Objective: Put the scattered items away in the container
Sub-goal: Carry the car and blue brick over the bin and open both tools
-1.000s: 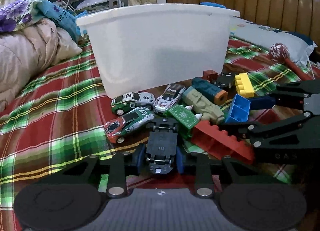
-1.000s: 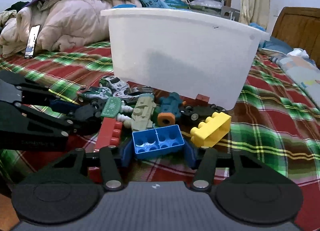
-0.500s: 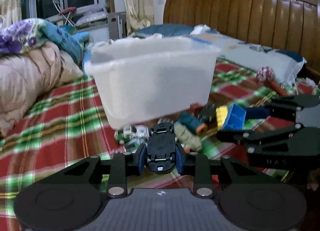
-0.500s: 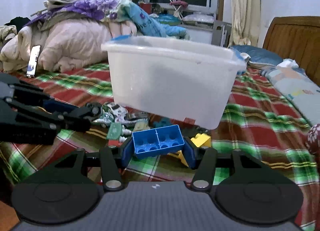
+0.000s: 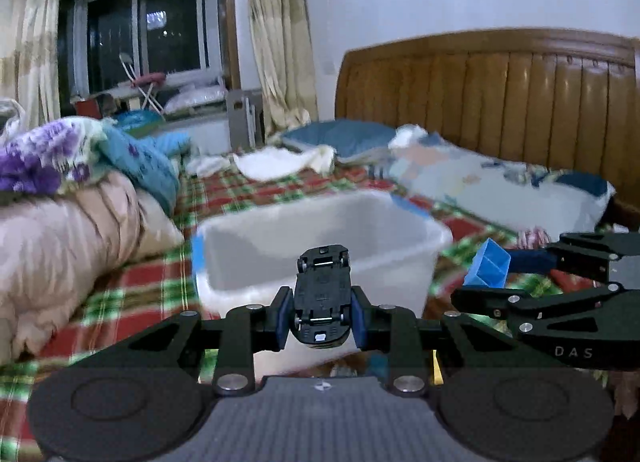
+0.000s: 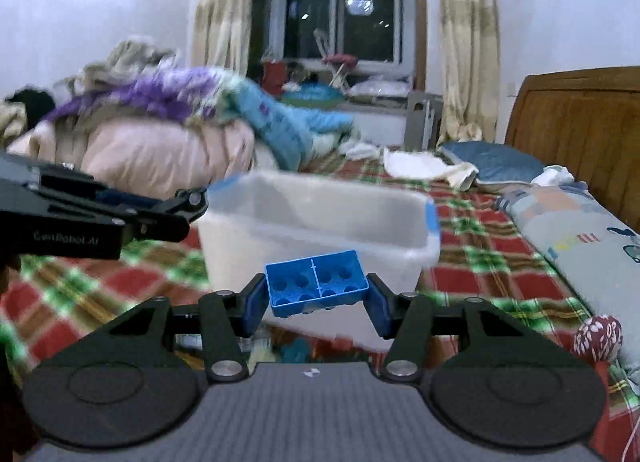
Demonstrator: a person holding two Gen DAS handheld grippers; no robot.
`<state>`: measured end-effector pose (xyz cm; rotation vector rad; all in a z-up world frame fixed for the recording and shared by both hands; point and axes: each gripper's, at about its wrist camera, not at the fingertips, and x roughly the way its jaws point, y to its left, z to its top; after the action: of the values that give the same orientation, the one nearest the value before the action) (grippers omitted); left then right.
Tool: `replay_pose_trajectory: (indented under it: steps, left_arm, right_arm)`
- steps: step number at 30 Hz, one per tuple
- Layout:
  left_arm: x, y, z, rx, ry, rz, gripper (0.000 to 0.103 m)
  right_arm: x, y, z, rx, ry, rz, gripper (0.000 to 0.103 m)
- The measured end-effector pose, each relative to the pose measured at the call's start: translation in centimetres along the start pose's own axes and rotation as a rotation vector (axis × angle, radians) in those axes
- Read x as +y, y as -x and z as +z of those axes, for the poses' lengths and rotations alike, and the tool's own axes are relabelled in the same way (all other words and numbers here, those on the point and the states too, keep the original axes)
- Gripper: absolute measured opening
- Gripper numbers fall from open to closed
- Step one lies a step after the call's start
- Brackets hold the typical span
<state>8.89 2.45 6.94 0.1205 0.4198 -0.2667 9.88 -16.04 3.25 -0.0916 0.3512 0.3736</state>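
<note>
the left gripper (image 5: 321,312), lettered "cenrobot.ai", clenches an upturned black toy car (image 5: 322,296). the right gripper (image 6: 317,298), marked "das", grasps a blue building block (image 6: 316,283). both hang before the white container (image 6: 316,222) on the plaid bedspread (image 6: 492,262).

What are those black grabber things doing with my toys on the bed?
A person is tidying toys with two hand-held grippers. The left gripper is clamped on an upside-down black toy car, and the right gripper is clamped on a blue plastic building brick. Both are held in front of the white plastic tub on the plaid bedspread, not dropped in yet.
</note>
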Motion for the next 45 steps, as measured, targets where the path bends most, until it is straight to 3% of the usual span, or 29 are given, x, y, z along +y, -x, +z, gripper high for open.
replay_pose_trajectory:
  steps: [11,15,27,35,37,41,45]
  left_arm:
    - [2.2,-3.3,4.6,-0.058,0.031,0.044,0.033]
    - [2.9,-5.6,5.0,-0.056,0.076,0.078,0.033]
    - [3.0,-11.4,3.3,0.04,0.024,0.108,0.033]
    - [3.2,-12.4,2.4,0.09,0.02,0.112,0.034]
    - [3.1,-12.5,2.2,0.099,0.02,0.113,0.034]
    - [3.3,-12.1,2.2,0.095,0.021,0.132,0.045]
    - [3.5,-10.7,2.5,0.073,0.036,0.13,0.047]
  right_arm:
    - [-1.6,-2.8,5.1,-0.1,0.021,-0.035,0.056]
    - [-2.9,-5.2,6.0,-0.098,-0.044,-0.027,0.056]
    - [-4.9,-10.2,4.7,-0.011,-0.073,-0.04,0.056]
    - [-4.7,-11.5,4.0,0.035,-0.059,-0.022,0.056]
    - [-4.8,-11.6,3.9,0.044,-0.065,-0.018,0.061]
    - [-4.8,-11.2,3.9,0.04,-0.065,-0.028,0.067]
    - [-4.5,-10.5,4.3,0.028,-0.06,-0.036,0.067]
